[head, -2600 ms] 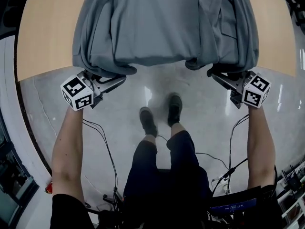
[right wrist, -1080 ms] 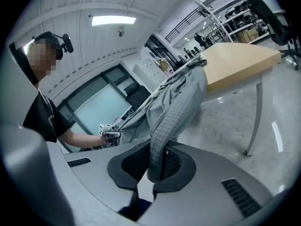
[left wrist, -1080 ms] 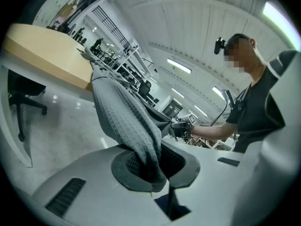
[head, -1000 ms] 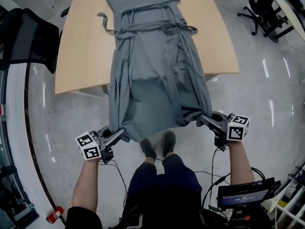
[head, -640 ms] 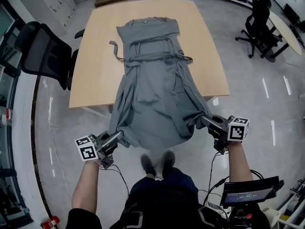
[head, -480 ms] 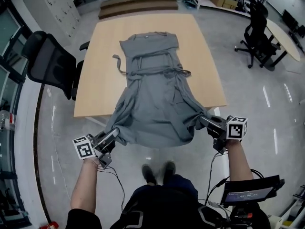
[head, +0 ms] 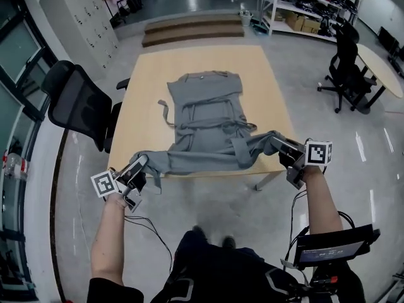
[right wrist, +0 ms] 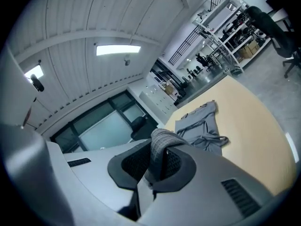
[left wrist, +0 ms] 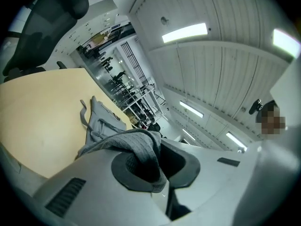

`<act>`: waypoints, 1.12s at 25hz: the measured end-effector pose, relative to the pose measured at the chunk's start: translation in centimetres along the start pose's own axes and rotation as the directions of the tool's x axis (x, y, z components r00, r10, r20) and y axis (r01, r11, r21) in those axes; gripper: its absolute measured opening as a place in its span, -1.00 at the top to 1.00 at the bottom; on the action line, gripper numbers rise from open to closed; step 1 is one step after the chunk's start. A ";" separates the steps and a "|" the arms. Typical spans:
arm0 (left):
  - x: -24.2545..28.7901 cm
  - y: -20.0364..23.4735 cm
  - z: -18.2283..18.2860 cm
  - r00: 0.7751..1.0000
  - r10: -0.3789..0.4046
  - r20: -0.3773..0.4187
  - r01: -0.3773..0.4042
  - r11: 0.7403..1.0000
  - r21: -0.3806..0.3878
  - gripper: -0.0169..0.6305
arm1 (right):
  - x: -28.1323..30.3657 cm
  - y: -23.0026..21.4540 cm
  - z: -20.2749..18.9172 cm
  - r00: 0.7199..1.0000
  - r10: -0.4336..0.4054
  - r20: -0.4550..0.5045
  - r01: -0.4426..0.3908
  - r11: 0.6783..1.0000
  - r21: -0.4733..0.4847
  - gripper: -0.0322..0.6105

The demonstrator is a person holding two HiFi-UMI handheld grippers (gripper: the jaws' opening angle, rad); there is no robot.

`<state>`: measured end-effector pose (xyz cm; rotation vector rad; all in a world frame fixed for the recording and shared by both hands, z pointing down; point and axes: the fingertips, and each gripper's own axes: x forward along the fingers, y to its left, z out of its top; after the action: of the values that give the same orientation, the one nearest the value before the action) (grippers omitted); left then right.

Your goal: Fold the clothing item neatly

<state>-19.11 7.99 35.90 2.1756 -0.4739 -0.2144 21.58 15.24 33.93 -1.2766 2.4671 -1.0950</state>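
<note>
A long grey dress (head: 207, 109) with a tie belt lies lengthwise on the light wooden table (head: 145, 81); its collar end is at the far side. Its near hem (head: 202, 158) is lifted level above the table's front edge, stretched between both grippers. My left gripper (head: 141, 163) is shut on the hem's left corner; grey cloth (left wrist: 141, 149) is bunched between its jaws. My right gripper (head: 275, 141) is shut on the right corner, where a fold of cloth (right wrist: 161, 147) is pinched. The dress (right wrist: 200, 126) on the tabletop shows beyond the right jaws, and the dress (left wrist: 101, 121) beyond the left jaws.
A black office chair (head: 79, 103) stands at the table's left side. Another black chair (head: 346, 68) and a second table (head: 379, 49) are at the right. Steps (head: 192, 27) and shelving (head: 303, 5) lie beyond the table. Polished floor (head: 208, 201) lies between me and the table.
Both grippers have risen with the hem, from hanging low off the table's edge to level with the tabletop. The hanging skirt now stretches out flat, and the view has tilted up.
</note>
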 end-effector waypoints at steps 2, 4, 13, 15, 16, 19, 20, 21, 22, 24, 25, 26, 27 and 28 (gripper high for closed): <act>0.9 0.8 2.4 1.000 -0.004 0.002 0.004 1.000 0.004 0.89 | 1.5 -0.8 2.1 1.000 -0.007 0.006 0.008 1.000 -0.014 0.82; 1.8 1.8 4.9 1.000 -0.020 0.012 0.020 1.000 -0.003 0.89 | 3.1 -1.7 4.1 1.000 -0.018 0.017 0.018 1.000 -0.016 0.82; 7.0 7.5 14.8 0.995 -0.098 0.002 0.098 0.995 -0.032 0.89 | 8.5 -6.6 11.0 0.987 -0.134 0.090 0.135 0.991 0.002 0.82; 8.3 9.2 16.6 0.996 -0.092 -0.018 0.091 0.996 -0.024 0.89 | 9.7 -8.2 12.2 0.979 -0.172 0.109 0.168 0.985 0.040 0.82; 9.0 9.8 17.3 0.995 -0.095 -0.024 0.094 0.995 -0.030 0.89 | 10.1 -9.3 12.7 0.972 -0.205 0.112 0.197 0.978 0.073 0.82; 11.4 11.5 19.0 0.994 -0.097 -0.042 0.095 0.994 -0.044 0.89 | 11.9 -11.8 14.3 0.965 -0.242 0.102 0.231 0.967 0.112 0.82; 12.2 12.1 19.7 0.995 -0.090 -0.045 0.088 0.995 -0.046 0.89 | 12.7 -12.3 15.0 0.968 -0.230 0.102 0.220 0.970 0.104 0.82; 13.0 12.8 20.4 0.996 -0.080 -0.046 0.078 0.996 -0.046 0.89 | 13.5 -13.0 15.9 0.970 -0.222 0.101 0.212 0.972 0.101 0.82; 13.8 13.6 21.1 0.997 -0.069 -0.044 0.067 0.997 -0.045 0.89 | 14.1 -13.9 16.6 0.968 -0.232 0.101 0.220 0.969 0.113 0.82; 15.4 15.1 22.6 0.998 -0.053 -0.030 0.051 0.997 -0.058 0.89 | 15.1 -16.4 17.9 0.955 -0.278 0.098 0.261 0.952 0.162 0.82; 16.3 15.9 23.3 0.999 -0.049 -0.018 0.047 0.996 -0.074 0.89 | 15.8 -17.5 18.7 0.954 -0.282 0.097 0.263 0.950 0.170 0.82; 17.3 16.9 23.9 0.999 -0.044 -0.007 0.043 0.995 -0.091 0.89 | 16.9 -18.6 19.6 0.959 -0.267 0.095 0.250 0.955 0.161 0.82; 18.3 18.0 24.4 0.999 -0.034 0.000 0.034 0.994 -0.105 0.89 | 18.2 -19.7 20.5 0.968 -0.235 0.090 0.221 0.965 0.138 0.82; 19.2 19.4 25.0 1.000 -0.020 0.002 0.020 0.993 -0.112 0.89 | 19.7 -20.7 21.5 0.977 -0.197 0.083 0.187 0.976 0.115 0.82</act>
<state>-14.50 -28.78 36.57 2.0711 -0.4306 -0.2473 32.08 -18.83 35.89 -1.5215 2.2234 -1.1632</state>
